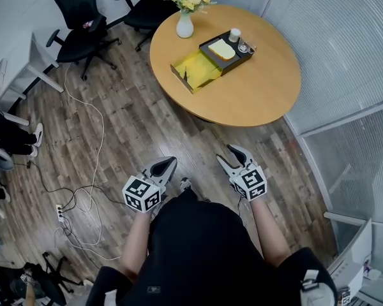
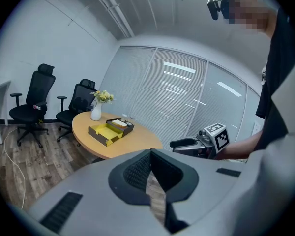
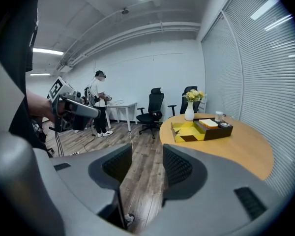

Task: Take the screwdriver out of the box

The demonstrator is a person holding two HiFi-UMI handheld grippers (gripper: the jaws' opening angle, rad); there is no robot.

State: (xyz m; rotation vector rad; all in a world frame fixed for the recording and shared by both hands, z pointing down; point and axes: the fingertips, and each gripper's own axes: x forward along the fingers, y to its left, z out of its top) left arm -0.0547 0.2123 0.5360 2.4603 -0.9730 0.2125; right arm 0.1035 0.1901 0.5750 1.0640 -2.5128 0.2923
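While short of the table [image 1: 255, 97], tongs: left gripper [image 1: 171, 162] closed, empty; right gripper [image 1: 226, 153] spread, empty.
Beside table: chairs [image 1: 83, 18].
Unclear: screwdriver [image 1: 186, 76], dark sliver in box [image 1: 204, 69].

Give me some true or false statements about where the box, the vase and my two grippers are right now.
1. The yellow box lies on the round table. True.
2. The right gripper holds a screwdriver. False: its jaws stand apart with nothing between them.
3. A vase of flowers stands on the table. True.
4. The left gripper is above the table. False: it is over the wood floor, short of the table.
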